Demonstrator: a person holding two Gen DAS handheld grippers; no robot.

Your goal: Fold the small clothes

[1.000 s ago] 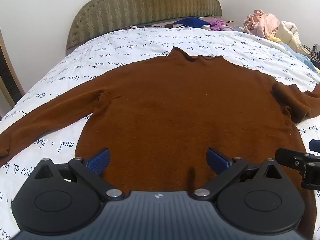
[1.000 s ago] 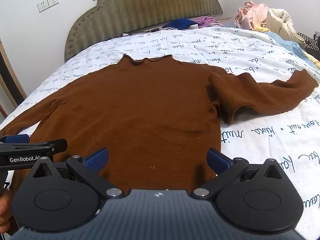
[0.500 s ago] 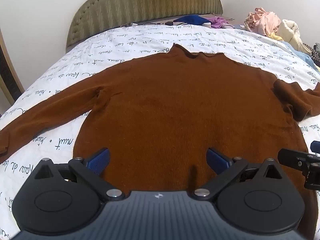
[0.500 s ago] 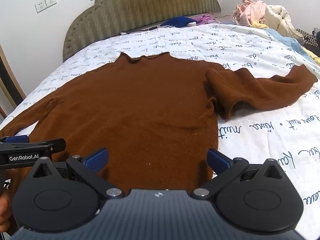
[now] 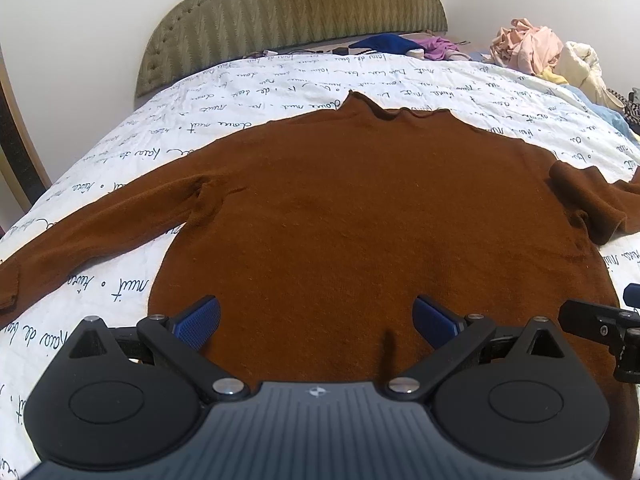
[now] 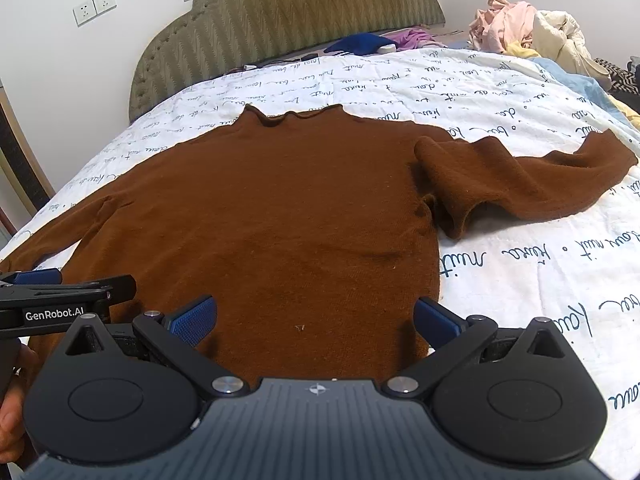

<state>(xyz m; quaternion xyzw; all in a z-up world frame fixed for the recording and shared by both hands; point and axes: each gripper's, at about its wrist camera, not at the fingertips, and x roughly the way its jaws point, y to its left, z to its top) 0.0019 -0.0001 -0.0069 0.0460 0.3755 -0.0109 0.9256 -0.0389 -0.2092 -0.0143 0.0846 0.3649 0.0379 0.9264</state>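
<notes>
- Left wrist view: the sweater [image 5: 360, 216] lies flat on the bed [image 5: 280, 92], neck toward the headboard [image 5: 296, 4].
- Both the left gripper [image 5: 316, 320] and the right gripper [image 6: 316, 320] have jaws spread wide, holding nothing, above the hem.
- Risk: the bunched right sleeve [image 6: 520, 184] may fold crooked; knit could slip from the jaws.
- Printed white quilt; clothes pile [image 6: 520, 28] at right.
</notes>
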